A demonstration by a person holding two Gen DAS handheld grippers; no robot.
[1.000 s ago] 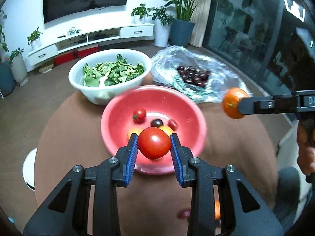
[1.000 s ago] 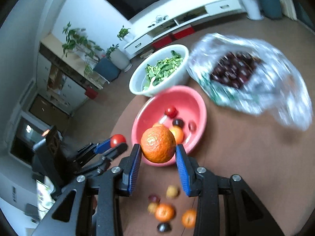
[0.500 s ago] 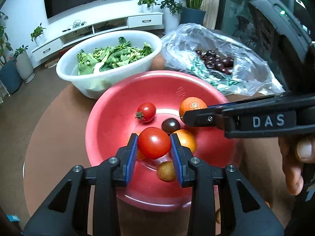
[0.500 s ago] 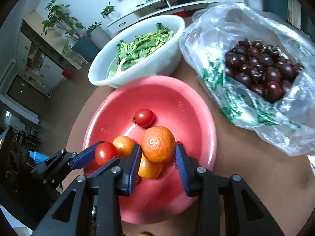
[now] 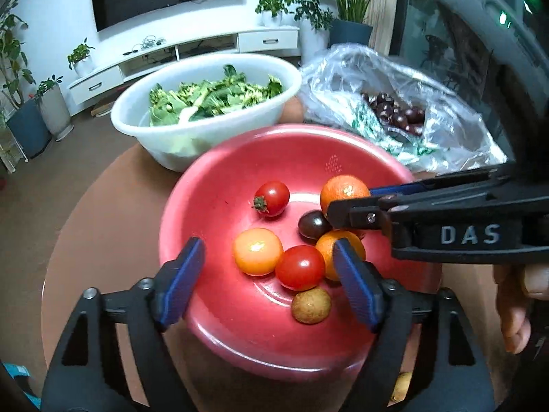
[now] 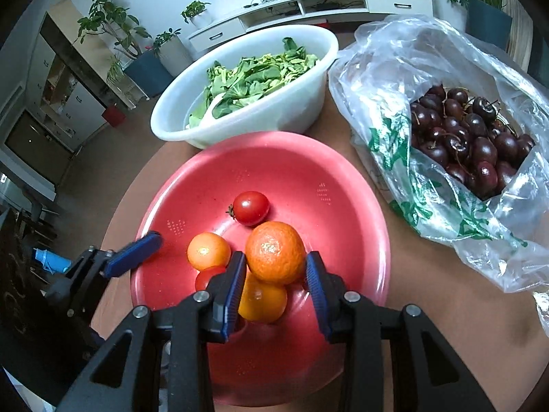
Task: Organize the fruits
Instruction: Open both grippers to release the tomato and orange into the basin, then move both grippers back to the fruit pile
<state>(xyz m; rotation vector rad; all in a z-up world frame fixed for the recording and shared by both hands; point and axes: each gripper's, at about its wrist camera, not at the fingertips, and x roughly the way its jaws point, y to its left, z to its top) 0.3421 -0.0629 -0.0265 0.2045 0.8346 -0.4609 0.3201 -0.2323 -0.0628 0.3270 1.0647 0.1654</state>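
Note:
A red bowl [image 5: 219, 185] [image 6: 343, 185] holds several small fruits. My left gripper [image 5: 271, 285] is open over the bowl; the red tomato [image 5: 300, 267] it held lies free among the fruits, beside an orange one [image 5: 257, 251]. My right gripper [image 6: 276, 283] is shut on a mandarin [image 6: 275, 252] just above the bowl's fruits; it shows in the left wrist view [image 5: 344, 195] too. Another red tomato [image 6: 251, 207] lies further back in the bowl.
A white bowl of leafy greens [image 6: 319, 55] stands behind the red bowl. A clear plastic bag of dark cherries [image 6: 466, 137] lies at the right. Everything sits on a round brown table [image 6: 429, 292]. A small fruit [image 5: 401, 382] lies on the table near me.
My left gripper has opened and let the red tomato go into the bowl. My right gripper has lowered a little with the mandarin still in it.

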